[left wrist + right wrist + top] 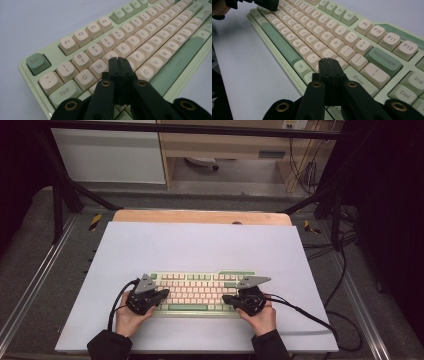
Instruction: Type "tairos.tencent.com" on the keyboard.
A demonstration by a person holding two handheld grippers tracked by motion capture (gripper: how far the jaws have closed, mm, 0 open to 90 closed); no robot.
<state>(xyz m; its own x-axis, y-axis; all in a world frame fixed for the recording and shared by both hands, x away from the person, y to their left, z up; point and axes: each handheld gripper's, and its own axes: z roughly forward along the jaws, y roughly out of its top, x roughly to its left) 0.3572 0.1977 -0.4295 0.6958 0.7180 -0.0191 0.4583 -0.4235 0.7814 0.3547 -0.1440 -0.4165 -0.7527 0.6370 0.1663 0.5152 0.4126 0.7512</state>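
Note:
A pale green keyboard (200, 291) with cream and green keys lies on the white table sheet, near the front. My left gripper (162, 294) hovers over its left end, jaws pressed together with nothing between them. In the left gripper view the shut tips (118, 60) sit just above the keys near W and E of the keyboard (140, 45). My right gripper (226, 298) is over the right end, also shut and empty. Its tips (328, 60) hang above the keys left of Enter on the keyboard (319, 32). Whether either tip touches a key I cannot tell.
The white sheet (200, 245) covers a wooden table (200, 216) inside a black metal frame. Cables (320, 320) trail from the right gripper across the sheet's right front. The left gripper (265, 3) shows far off at the right gripper view's top left.

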